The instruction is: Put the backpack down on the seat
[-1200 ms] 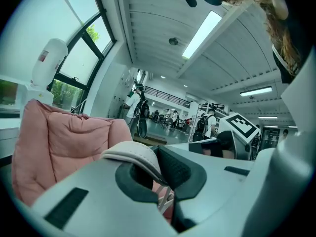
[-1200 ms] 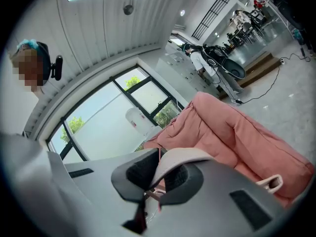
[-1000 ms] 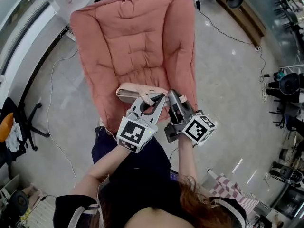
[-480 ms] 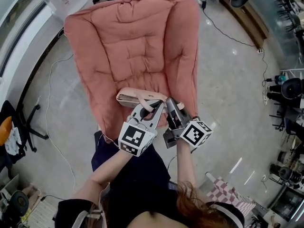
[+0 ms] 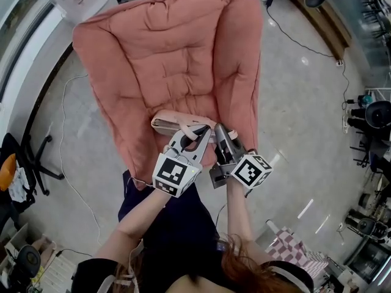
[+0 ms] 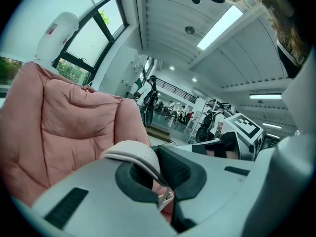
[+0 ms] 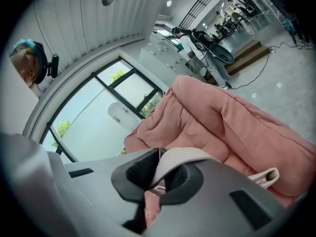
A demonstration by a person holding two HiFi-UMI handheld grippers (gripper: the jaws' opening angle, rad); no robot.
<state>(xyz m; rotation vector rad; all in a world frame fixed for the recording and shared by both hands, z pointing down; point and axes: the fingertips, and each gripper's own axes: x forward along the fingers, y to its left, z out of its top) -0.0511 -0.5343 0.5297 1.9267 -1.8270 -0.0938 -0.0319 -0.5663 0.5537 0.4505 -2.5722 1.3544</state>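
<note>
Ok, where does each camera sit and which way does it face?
Head view: on the person's head, looking steeply down at the pink chair and backpack; both forearms, left tongs and right tongs show.
Left gripper view: rides the left tongs, facing the chair back; tongs shut on a strap, hair top right.
Right gripper view: rides the right tongs, facing chair and windows; tongs shut on the other strap.
Shared: chair in all three.

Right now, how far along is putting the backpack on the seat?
Done: the backpack hangs over the front of the seat. In hand: left gripper and right gripper each shut on a strap. To do: lower it onto the seat, then open the jaws.
</note>
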